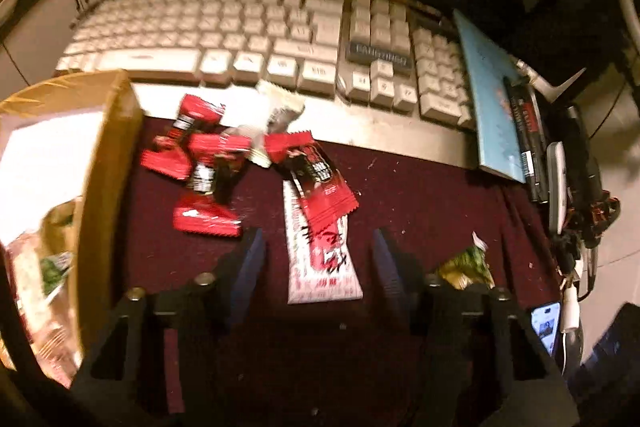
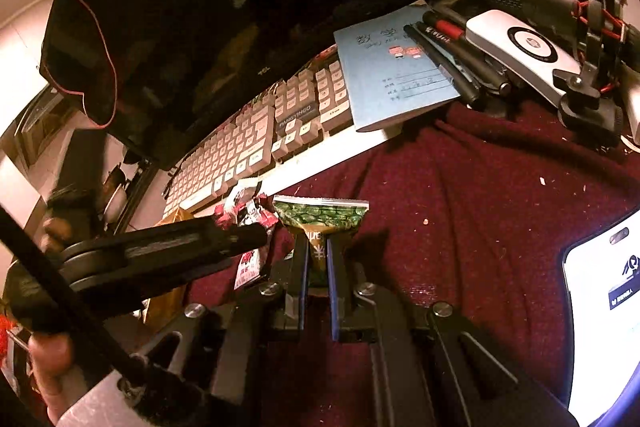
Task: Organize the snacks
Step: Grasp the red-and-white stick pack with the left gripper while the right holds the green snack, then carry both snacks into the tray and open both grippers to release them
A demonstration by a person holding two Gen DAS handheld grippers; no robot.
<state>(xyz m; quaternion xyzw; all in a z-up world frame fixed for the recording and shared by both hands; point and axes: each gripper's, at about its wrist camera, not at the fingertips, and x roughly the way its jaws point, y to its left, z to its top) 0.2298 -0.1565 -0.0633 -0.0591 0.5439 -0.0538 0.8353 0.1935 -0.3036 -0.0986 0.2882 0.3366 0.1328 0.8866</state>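
Several red snack packets (image 1: 208, 163) lie in a heap on the dark red cloth (image 1: 420, 195) in front of the keyboard. A long white-and-red packet (image 1: 320, 259) lies between the fingers of my left gripper (image 1: 318, 251), which is open and empty above it. A cardboard box (image 1: 100, 195) at the left holds some snacks. My right gripper (image 2: 318, 259) is shut on a green snack packet (image 2: 320, 215) and holds it just above the cloth. The same green packet (image 1: 466, 263) shows right of the left gripper. The left gripper's body (image 2: 160, 255) crosses the right wrist view.
A white keyboard (image 1: 260, 35) runs along the back. A blue notebook (image 2: 396, 67) with pens (image 2: 448, 55) lies at its right end, beside a mount and cables. A lit phone (image 2: 604, 307) lies at the right edge. A dark monitor (image 2: 180, 27) stands behind.
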